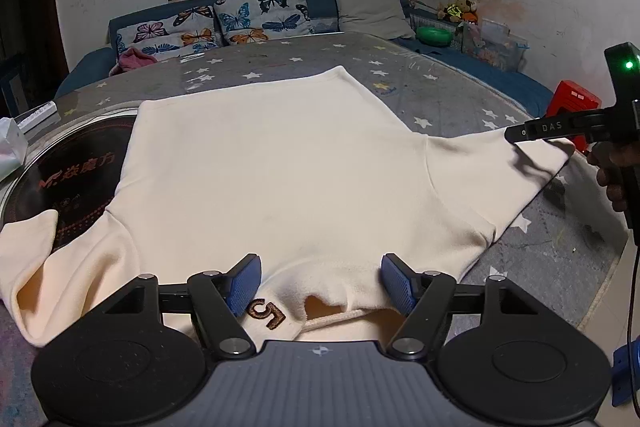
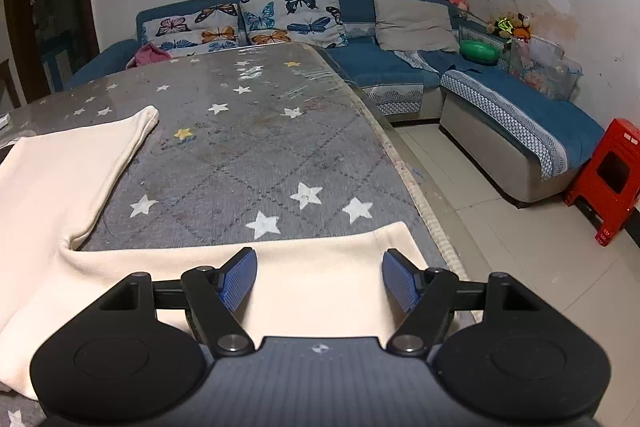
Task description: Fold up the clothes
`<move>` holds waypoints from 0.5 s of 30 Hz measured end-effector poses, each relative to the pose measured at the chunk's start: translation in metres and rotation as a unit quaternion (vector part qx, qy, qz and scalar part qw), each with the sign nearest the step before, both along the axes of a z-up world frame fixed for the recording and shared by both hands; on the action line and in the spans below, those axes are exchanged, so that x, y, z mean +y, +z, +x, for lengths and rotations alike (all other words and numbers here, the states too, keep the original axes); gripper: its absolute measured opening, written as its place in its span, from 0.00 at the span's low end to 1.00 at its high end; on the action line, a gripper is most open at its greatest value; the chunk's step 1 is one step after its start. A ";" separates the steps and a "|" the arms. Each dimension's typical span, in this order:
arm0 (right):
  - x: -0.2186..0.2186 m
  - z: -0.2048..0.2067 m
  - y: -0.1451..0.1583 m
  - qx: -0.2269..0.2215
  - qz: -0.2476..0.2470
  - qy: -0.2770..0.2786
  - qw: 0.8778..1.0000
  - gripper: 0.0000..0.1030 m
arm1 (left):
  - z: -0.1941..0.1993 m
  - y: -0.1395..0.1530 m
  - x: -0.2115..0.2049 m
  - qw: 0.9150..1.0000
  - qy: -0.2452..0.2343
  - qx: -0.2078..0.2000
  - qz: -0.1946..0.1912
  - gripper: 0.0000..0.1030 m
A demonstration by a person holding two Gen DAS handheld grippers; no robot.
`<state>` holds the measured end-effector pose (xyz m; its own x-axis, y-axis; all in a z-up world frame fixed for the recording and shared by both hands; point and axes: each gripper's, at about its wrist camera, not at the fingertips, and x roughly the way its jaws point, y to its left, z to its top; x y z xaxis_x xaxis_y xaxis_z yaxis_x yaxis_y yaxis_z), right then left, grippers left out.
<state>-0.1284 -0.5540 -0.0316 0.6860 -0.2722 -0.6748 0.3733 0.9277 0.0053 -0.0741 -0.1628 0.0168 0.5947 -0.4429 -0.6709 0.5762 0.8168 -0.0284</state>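
A cream sweatshirt [image 1: 280, 163] lies spread flat on the grey star-patterned table cover [image 1: 420, 87], its neck end nearest me. My left gripper [image 1: 320, 283] is open, its blue pads on either side of the neckline with the brown "5" mark [image 1: 267, 315] and a drawstring. The right gripper [image 1: 560, 131] shows at the right edge of the left wrist view, over the end of the right sleeve [image 1: 520, 167]. In the right wrist view my right gripper [image 2: 320, 281] is open over that sleeve [image 2: 320, 267], which lies flat near the table's right edge.
A round black plate with red lettering [image 1: 68, 171] lies under the sweatshirt's left side. A blue corner sofa [image 2: 500, 95] with butterfly cushions [image 2: 288, 15] runs behind and to the right. A red stool [image 2: 612, 175] stands on the tiled floor. The table's right edge [image 2: 420, 195] is close.
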 end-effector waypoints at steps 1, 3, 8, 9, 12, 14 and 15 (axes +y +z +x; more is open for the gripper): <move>0.000 0.001 0.001 0.001 -0.001 0.000 1.000 0.69 | 0.000 0.002 0.003 1.000 0.003 -0.002 -0.001 0.68; 0.000 0.004 0.002 0.004 -0.002 0.000 1.000 0.69 | 0.002 0.008 0.010 1.000 0.012 -0.011 -0.005 0.68; 0.021 0.003 0.015 -0.011 -0.021 0.029 0.999 0.69 | 0.017 0.027 0.042 0.996 0.072 -0.053 -0.004 0.67; 0.027 0.003 0.018 -0.015 -0.024 0.038 0.999 0.69 | 0.022 0.030 0.050 0.994 0.089 -0.061 0.001 0.67; 0.044 0.006 0.027 -0.025 -0.026 0.067 0.997 0.70 | 0.045 0.035 0.075 0.986 0.148 -0.077 0.018 0.66; 0.057 0.008 0.031 -0.029 -0.028 0.086 0.995 0.70 | 0.062 0.034 0.091 0.978 0.190 -0.078 0.031 0.63; 0.064 0.010 0.032 -0.030 -0.030 0.096 0.994 0.70 | 0.070 0.032 0.098 0.976 0.204 -0.074 0.035 0.61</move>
